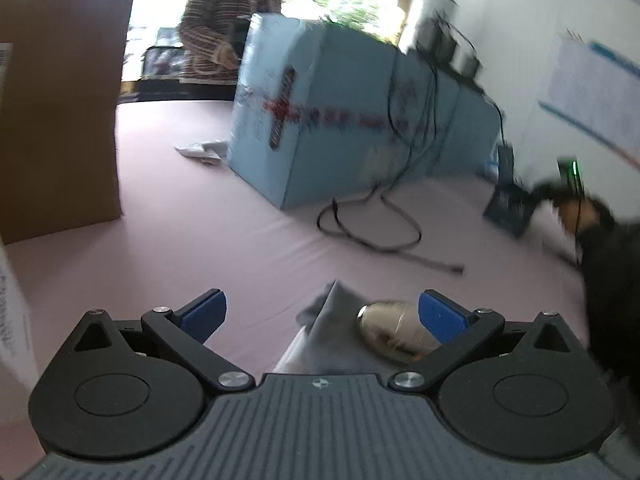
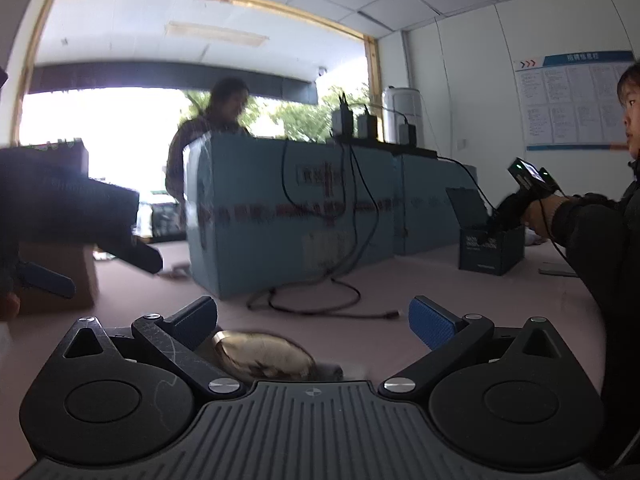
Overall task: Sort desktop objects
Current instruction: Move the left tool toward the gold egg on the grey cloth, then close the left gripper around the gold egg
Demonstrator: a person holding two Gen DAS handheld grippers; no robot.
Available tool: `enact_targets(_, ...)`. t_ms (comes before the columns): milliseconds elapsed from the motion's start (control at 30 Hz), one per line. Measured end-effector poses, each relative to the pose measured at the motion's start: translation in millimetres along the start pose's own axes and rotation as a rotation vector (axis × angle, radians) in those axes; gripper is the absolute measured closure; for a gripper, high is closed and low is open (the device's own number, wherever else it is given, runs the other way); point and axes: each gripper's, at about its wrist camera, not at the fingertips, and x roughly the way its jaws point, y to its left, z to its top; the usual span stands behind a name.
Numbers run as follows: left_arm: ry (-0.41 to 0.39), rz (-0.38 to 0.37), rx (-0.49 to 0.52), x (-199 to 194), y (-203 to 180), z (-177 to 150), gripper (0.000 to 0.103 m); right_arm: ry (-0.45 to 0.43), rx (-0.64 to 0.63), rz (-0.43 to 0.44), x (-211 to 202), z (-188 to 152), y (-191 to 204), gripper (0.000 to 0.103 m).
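One metallic pouch (image 1: 394,334) lies between left gripper's (image 1: 322,314) spread fingers.

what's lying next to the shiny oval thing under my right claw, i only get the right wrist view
Observer: A grey cloth lies bunched against the shiny oval object, on its left side in the left wrist view.
Operator: anything gripping them over there
Observer: No. The left claw is open, its jaws spread wide to either side of both, with the oval close to one blue pad.
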Motion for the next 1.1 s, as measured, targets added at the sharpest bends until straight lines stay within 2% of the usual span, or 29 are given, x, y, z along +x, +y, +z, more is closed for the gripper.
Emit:
enact_targets(100, 0.034, 0.005, 0.016, 7.3, 5.8, -5.3, 0.0, 0.007, -0.01, -0.005, 9.7, 5.3, 13.4, 0.0)
enact_targets(267, 0.098, -0.098, -0.028, 11.6, 21.5, -3.0, 0.0, 0.078, -0.112, 0.066, 13.2, 0.0, 45.1, 0.0)
enact_targets(433, 0.07, -0.181, 0.011, 14.4, 24.5, 0.7, 0.0, 0.089, -0.141, 0.103, 16.9, -3.6, 46.5, 0.0)
enact_targets(567, 0.085, -0.254, 0.032, 21.8, 25.1, -6.1, 0.0, 0.075, -0.144, 0.118, 16.3, -5.0, 41.2, 0.0)
enact_targets(700, 0.083, -0.31, 0.021, 24.8, 26.0, -10.3, 0.002, 0.117, -0.137, 0.143, 20.9, -7.8, 38.5, 0.003)
enact_targets(833, 0.064, -0.364, -0.023, 21.4, 30.9, -7.2, 0.006, 0.164, -0.082, 0.244, 24.1, -1.7, 27.2, 0.011)
enact_targets(933, 0.067, -0.407, -0.06, 19.2, 32.5, -2.2, 0.006, 0.132, -0.156, 0.25, 26.0, 2.5, 13.4, 0.016)
enact_targets(1000, 0.077, -0.431, -0.061, 19.7, 29.5, 1.3, 0.006, 0.131, -0.206, 0.285, 26.8, 1.0, 10.7, 0.019)
enact_targets(1067, 0.087, -0.456, -0.048, 21.2, 23.0, 4.8, 0.007, 0.159, -0.232, 0.357, 37.9, 1.2, 6.5, 0.033)
enact_targets(1100, 0.096, -0.465, -0.041, 23.5, 17.7, 6.9, 0.007, 0.177, -0.241, 0.383, 45.2, 1.0, 2.7, 0.037)
